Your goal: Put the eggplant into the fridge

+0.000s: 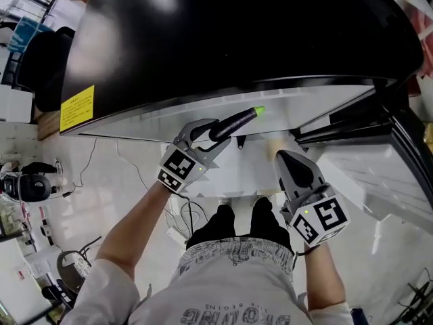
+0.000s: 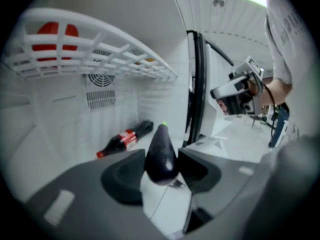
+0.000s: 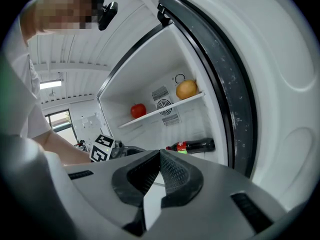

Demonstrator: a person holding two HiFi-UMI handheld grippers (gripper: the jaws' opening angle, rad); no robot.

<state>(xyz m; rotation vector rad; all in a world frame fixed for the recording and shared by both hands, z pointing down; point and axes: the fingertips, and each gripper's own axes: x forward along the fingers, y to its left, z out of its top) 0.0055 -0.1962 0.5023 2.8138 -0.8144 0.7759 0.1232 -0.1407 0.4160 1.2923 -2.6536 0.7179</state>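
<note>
Eggplant [image 2: 161, 154], glossy dark purple and tapering to a green tip, sits clamped between the smooth grey jaws of the left hand-held gripper [image 1: 206, 133]. It points into the open white fridge [image 2: 150, 96], below the white wire shelf [image 2: 100, 49]. Only the gripper views show the interior: a plastic cola bottle [image 2: 125, 139] lying on the fridge floor, and a red apple [image 3: 138, 110] and a round yellow fruit [image 3: 186, 89] on the shelf. The right hand-held gripper [image 3: 159, 166] has its ribbed pads together and holds nothing.

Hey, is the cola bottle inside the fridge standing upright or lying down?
Lying down: the cola bottle rests on its side on the fridge floor, in both gripper views.
</note>
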